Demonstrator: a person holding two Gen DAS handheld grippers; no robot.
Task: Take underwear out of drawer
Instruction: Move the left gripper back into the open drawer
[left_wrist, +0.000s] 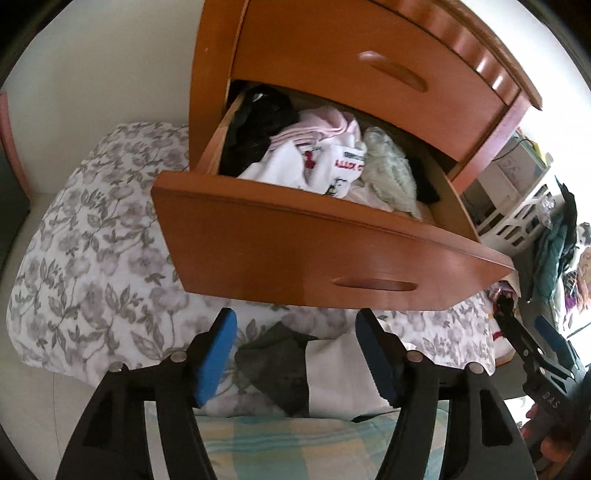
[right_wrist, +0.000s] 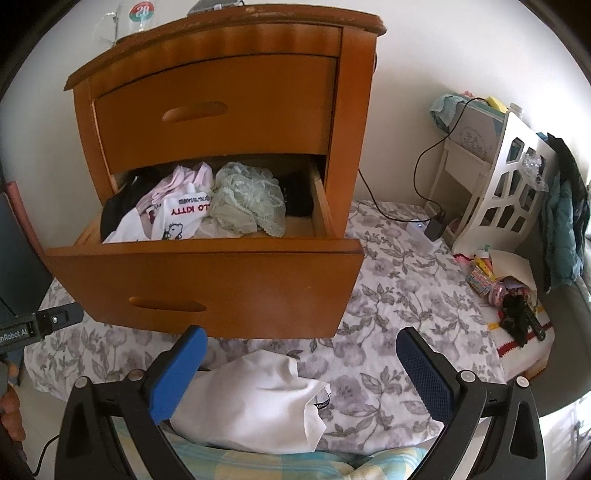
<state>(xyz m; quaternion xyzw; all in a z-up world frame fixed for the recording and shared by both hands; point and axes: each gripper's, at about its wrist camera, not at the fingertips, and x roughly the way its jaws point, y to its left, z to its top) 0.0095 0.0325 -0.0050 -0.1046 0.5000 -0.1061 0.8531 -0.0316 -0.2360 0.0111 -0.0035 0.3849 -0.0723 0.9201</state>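
The lower drawer (right_wrist: 207, 280) of a wooden nightstand (right_wrist: 229, 85) stands pulled out. Inside lie underwear pieces: a black one (right_wrist: 118, 210), a pink and white printed one (right_wrist: 177, 214), a pale green lace one (right_wrist: 243, 203). The same drawer (left_wrist: 295, 254) and clothes (left_wrist: 321, 162) show in the left wrist view. A white garment (right_wrist: 258, 398) lies on the floral cloth below the drawer, between my right gripper's (right_wrist: 301, 373) fingers. That gripper is open and holds nothing. My left gripper (left_wrist: 295, 354) is open too, low in front of the drawer, above a dark and white garment (left_wrist: 295, 373).
A floral cloth (right_wrist: 399, 295) covers the floor around the nightstand. A white cut-out rack (right_wrist: 506, 192), a charger with a black cable (right_wrist: 432, 225) and small toys (right_wrist: 498, 284) sit at the right. A glass mug (right_wrist: 125, 18) stands on the nightstand top.
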